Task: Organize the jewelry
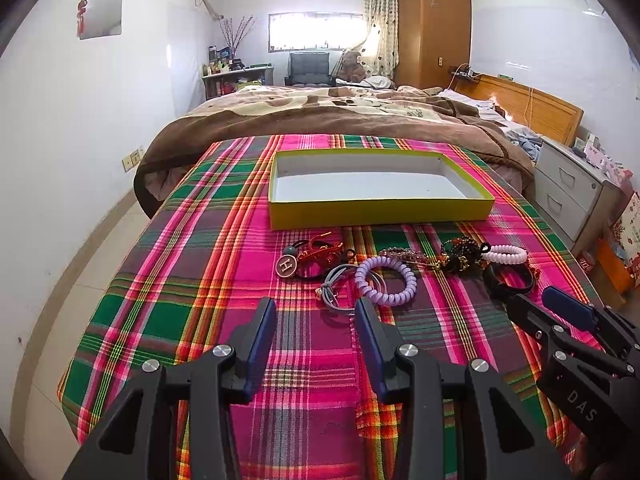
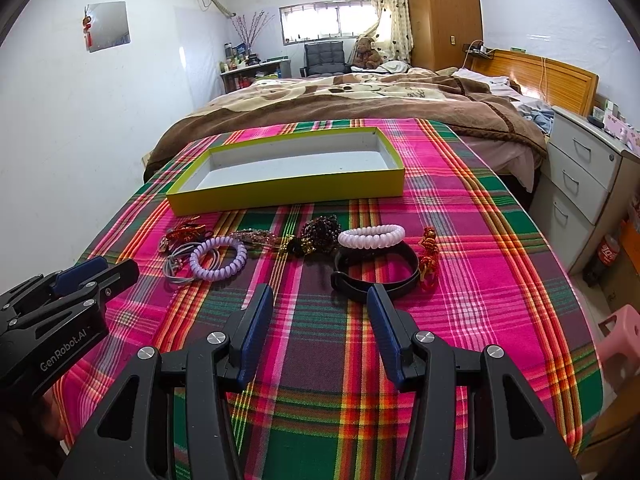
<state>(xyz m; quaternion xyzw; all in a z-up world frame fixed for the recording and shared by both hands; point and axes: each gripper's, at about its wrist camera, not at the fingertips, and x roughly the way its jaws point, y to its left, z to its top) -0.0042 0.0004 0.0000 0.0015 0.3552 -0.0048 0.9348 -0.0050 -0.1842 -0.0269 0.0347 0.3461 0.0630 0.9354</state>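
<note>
Holding both grippers spread wide, empty, low in frame.
Your left gripper (image 1: 316, 306) and right gripper (image 2: 320, 294) face jewelry (image 2: 288, 242); yellow box (image 2: 288, 188) above.

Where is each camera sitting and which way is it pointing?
Left wrist: on the left hand-held gripper, open, facing the yellow box and lilac coil bracelet; right hand-held gripper at the right edge.
Right wrist: on the right hand-held gripper, open, facing the black band; left hand-held gripper at the left edge.
Shared: box, jewelry, plaid cloth.
</note>
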